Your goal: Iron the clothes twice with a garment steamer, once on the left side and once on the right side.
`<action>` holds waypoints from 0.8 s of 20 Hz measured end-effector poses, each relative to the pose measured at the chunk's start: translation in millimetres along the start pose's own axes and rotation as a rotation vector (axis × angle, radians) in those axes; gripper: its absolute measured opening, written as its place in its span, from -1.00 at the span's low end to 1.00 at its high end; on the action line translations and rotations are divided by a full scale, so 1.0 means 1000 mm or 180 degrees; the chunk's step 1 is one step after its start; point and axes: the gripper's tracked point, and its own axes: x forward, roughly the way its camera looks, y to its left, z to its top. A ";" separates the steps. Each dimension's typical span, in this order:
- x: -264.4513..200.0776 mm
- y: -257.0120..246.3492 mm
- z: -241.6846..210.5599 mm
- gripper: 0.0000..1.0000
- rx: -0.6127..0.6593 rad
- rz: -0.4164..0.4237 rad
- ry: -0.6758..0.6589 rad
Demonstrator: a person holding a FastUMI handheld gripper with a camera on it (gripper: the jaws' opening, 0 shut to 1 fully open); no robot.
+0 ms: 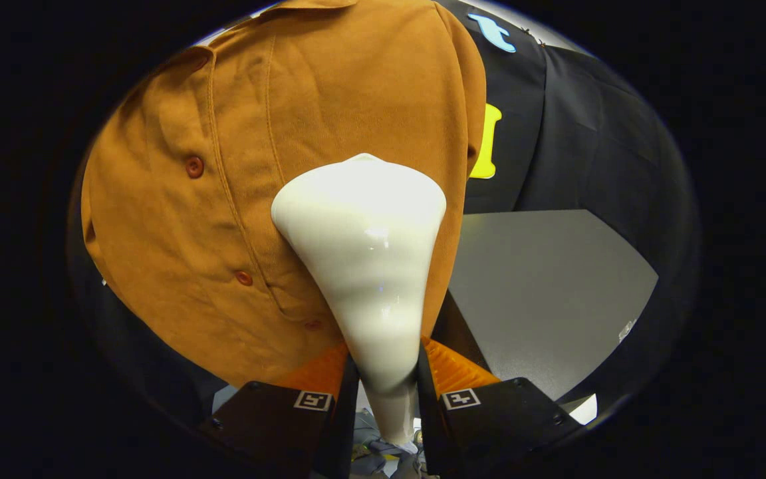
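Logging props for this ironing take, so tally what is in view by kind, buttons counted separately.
Garment steamer, clamped between the gripper fingers, head against the cloth: 1
Brown shirt, hanging: 1
Shirt buttons visible: 3
Grey table beyond the shirt: 1
Total: 6

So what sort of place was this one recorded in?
Most likely a staged recording booth, not a home: black cloth walls behind, a plain grey table, and a brown buttoned shirt hanging upright. The claw is shut on a cream garment steamer against the shirt.
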 end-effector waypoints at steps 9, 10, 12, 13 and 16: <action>0.015 -0.007 -0.048 -0.09 -0.0032 -0.0003 0.0354; 0.015 -0.008 -0.051 -0.10 -0.0033 0.0001 0.0375; 0.014 -0.010 -0.058 -0.10 -0.0029 0.0002 0.0413; 0.013 -0.012 -0.060 -0.10 -0.0016 0.0000 0.0436; 0.003 -0.017 -0.057 -0.09 0.0021 -0.0024 0.0382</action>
